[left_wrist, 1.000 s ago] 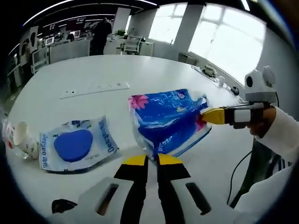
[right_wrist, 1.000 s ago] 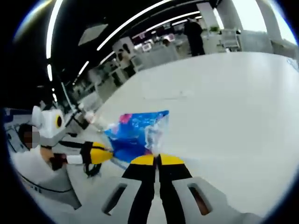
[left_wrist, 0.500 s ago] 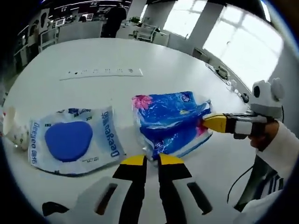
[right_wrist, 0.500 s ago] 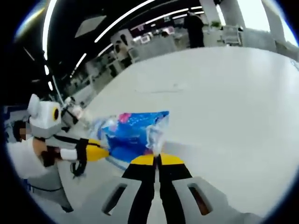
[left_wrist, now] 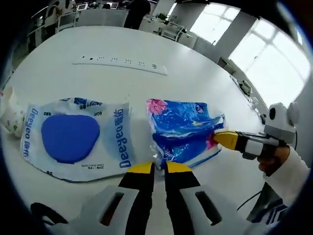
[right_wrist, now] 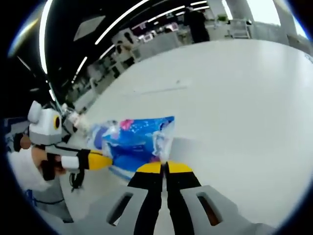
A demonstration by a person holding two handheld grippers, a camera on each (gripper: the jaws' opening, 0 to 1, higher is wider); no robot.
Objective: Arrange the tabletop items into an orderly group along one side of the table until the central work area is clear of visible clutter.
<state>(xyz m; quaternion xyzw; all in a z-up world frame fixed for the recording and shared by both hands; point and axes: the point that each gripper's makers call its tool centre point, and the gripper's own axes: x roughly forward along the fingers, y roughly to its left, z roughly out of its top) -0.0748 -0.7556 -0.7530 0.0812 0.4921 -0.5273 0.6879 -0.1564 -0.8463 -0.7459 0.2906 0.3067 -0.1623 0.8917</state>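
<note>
The blue tissue pack (left_wrist: 183,129) is wrapped in thin, glossy plastic film that crinkles and catches white highlights, and the white-and-blue pouch (left_wrist: 73,139) to its left has the same shiny, wrinkled plastic skin. The counter (left_wrist: 98,83) beneath them is a smooth, matt white surface with only a soft sheen from the windows. The left tool (left_wrist: 157,169) and the right tool (right_wrist: 164,168) both look like hard plastic, with yellow tips of dull satin finish and matt black stems set in smooth pale-grey bodies.
</note>
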